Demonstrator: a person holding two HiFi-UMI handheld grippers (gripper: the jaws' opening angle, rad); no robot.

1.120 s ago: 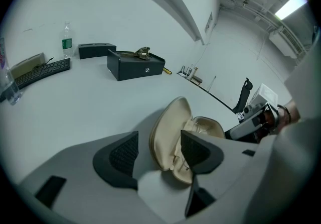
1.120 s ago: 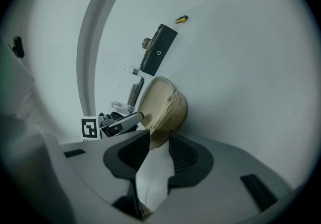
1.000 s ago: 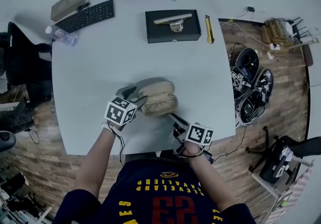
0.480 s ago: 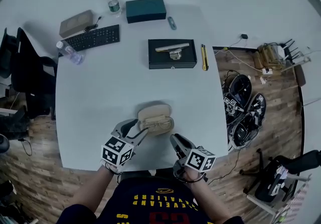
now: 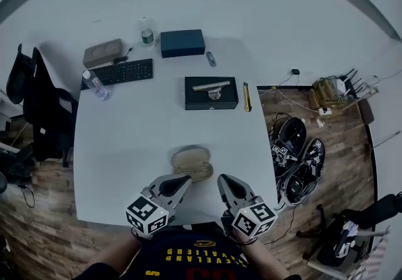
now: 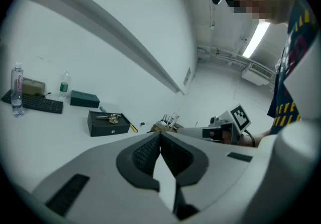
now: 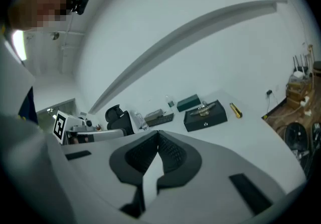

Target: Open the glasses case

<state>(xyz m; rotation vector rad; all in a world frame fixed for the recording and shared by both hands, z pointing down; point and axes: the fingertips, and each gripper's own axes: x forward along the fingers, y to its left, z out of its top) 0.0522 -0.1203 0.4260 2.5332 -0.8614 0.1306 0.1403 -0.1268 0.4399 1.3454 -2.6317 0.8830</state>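
- Looking down from the head view, I see the glasses case (image 5: pixel 192 163) lying on the white bench (image 5: pixel 125 147) near its front edge, tan, with its lid swung open behind the base.
- My left hand-held gripper (image 6: pixel 160 136) has its jaws pressed together: they have just been closing, the ribbed pads meet and nothing sits between them.
- My right hand-held gripper (image 7: pixel 158 135) is the same: its jaws have just been closing, pad meets pad, and it pinches nothing.
- In the head view both tips point towards the case from the near side, one at its left and one at its right, with the case between them; I cannot tell whether either touches it.
- Each gripper's marker cube faces the head camera, the left cube (image 5: pixel 146 215) and the right cube (image 5: pixel 254 219) close to my chest.
- Further back on the bench stands an open black box (image 5: pixel 211 93) with a metal piece inside, and a yellow knife (image 5: pixel 247 96) lies just beside it on the right.
- At the far edge I see a teal box (image 5: pixel 183 43), a keyboard (image 5: pixel 119 74), a tan box (image 5: pixel 103 53) and an upright bottle (image 5: pixel 147 32).
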